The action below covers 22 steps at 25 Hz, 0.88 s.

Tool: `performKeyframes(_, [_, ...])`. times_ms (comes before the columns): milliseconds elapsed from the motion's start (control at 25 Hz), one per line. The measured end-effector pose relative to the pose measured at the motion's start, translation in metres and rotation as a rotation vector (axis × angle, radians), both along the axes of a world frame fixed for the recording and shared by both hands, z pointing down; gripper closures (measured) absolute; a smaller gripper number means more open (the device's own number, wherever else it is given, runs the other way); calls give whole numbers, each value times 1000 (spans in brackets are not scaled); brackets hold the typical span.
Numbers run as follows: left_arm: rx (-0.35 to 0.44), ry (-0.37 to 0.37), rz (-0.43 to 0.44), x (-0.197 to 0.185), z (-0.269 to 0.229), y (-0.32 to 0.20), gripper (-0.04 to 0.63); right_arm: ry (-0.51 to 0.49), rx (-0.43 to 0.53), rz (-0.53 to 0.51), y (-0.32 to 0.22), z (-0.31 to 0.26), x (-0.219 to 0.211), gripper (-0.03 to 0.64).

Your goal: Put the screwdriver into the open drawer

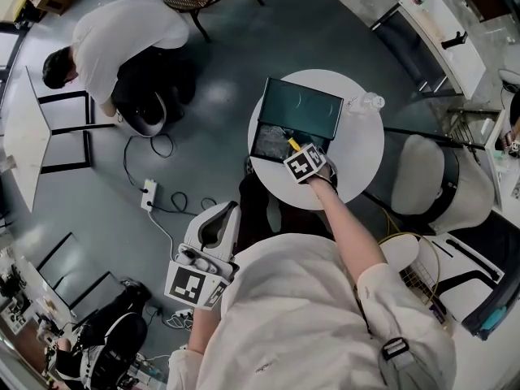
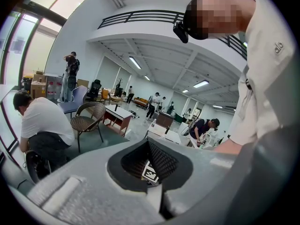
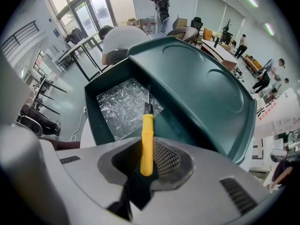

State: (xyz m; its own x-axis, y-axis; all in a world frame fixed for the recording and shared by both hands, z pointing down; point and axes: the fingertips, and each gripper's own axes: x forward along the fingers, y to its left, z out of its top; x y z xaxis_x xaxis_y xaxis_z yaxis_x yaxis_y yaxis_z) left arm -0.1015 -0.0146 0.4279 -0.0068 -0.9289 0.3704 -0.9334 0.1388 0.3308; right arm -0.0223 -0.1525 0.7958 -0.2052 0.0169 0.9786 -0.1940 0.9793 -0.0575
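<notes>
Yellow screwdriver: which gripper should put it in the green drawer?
Right gripper, probably: it grips the yellow-handled screwdriver right above the open dark green drawer. The left gripper is empty, far off.

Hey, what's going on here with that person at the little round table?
A person at a round white table works with a hand-held gripper in each hand. The right hand-held gripper is shut on a yellow-handled screwdriver, pointing it tip-first into the open green drawer, which has crinkled clear plastic inside. The screwdriver is not yet let go. The left hand-held gripper hangs at the person's side, shut and empty.
</notes>
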Motion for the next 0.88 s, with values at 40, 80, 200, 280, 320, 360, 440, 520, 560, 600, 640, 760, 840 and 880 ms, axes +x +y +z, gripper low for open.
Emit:
performKeyframes(40, [1, 0, 0, 0, 0, 0, 586, -3, 4, -5, 0, 0, 0, 534])
performKeyframes(80, [2, 0, 0, 0, 0, 1, 585, -8, 8, -8, 0, -1, -1, 532])
performKeyframes(200, [5, 0, 3, 0, -1, 1, 586, -17, 18, -14, 1, -3, -3, 532])
performKeyframes(280, [7, -1, 8, 0, -1, 1, 586, -20, 23, -10, 0, -4, -3, 532])
performKeyframes(320, [8, -1, 11, 0, -1, 1, 586, -22, 25, -6, 0, -5, -3, 532])
performKeyframes(360, [10, -1, 13, 0, -1, 1, 586, -24, 27, -3, 0, -6, -3, 532])
performKeyframes(440, [14, -2, 20, 0, -2, 1, 586, -33, 35, 0, -1, -9, -3, 534])
performKeyframes(520, [20, -2, 29, -2, -3, 0, 586, -46, 44, 5, -1, -15, -5, 534])
performKeyframes(560, [23, -1, 35, -2, -3, 0, 585, -55, 48, 10, -2, -19, -6, 534])
performKeyframes(600, [27, -1, 43, -3, -4, -1, 586, -67, 55, 16, -2, -23, -7, 534])
performKeyframes(640, [32, -1, 52, -3, -5, -2, 586, -82, 66, 21, -3, -27, -8, 535])
performKeyframes(760, [49, -3, 82, -6, -8, -5, 586, -126, 99, 29, -3, -42, -9, 537])
performKeyframes(840, [62, -4, 103, -8, -10, -7, 586, -154, 108, 45, -1, -53, -8, 538])
performKeyframes(880, [70, -5, 115, -10, -11, -8, 586, -167, 107, 58, 0, -58, -8, 538])
